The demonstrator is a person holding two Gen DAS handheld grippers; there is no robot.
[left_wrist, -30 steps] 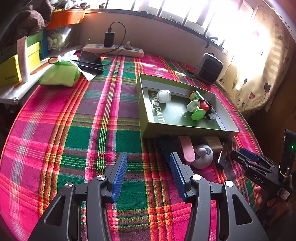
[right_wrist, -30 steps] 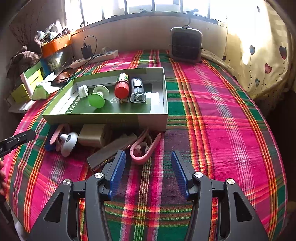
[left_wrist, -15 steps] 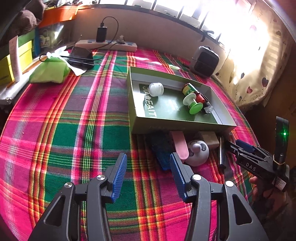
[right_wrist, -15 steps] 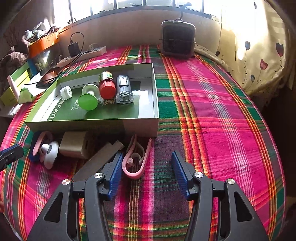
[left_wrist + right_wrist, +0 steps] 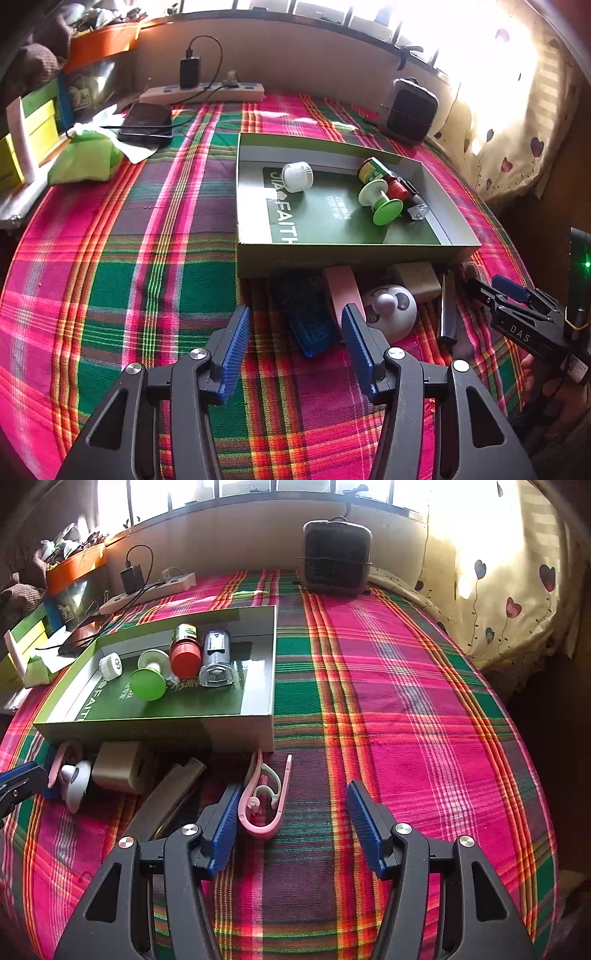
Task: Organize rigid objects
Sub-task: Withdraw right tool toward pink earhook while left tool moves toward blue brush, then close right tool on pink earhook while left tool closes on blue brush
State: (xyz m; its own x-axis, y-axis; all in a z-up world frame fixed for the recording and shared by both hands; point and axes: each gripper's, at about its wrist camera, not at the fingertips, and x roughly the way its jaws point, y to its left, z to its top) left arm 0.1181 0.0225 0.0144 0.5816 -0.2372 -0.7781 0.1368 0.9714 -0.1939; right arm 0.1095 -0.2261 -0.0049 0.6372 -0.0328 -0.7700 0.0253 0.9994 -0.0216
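Note:
A green box lid lies on the plaid cloth, holding a white cap, a green spool, a red-capped bottle and a clear light. Loose in front of it lie a blue case, a pink strip, a white round toy, a tan block, a grey bar and a pink clip. My left gripper is open, just before the blue case. My right gripper is open, with the pink clip by its left finger.
A black heater stands at the back. A power strip, a phone, a green pouch and yellow boxes sit at the back left. A curtain hangs on the right.
Both grippers have moved forward toward the loose objects in front of the box. The right gripper has come up to the pink clip. Both stay open.

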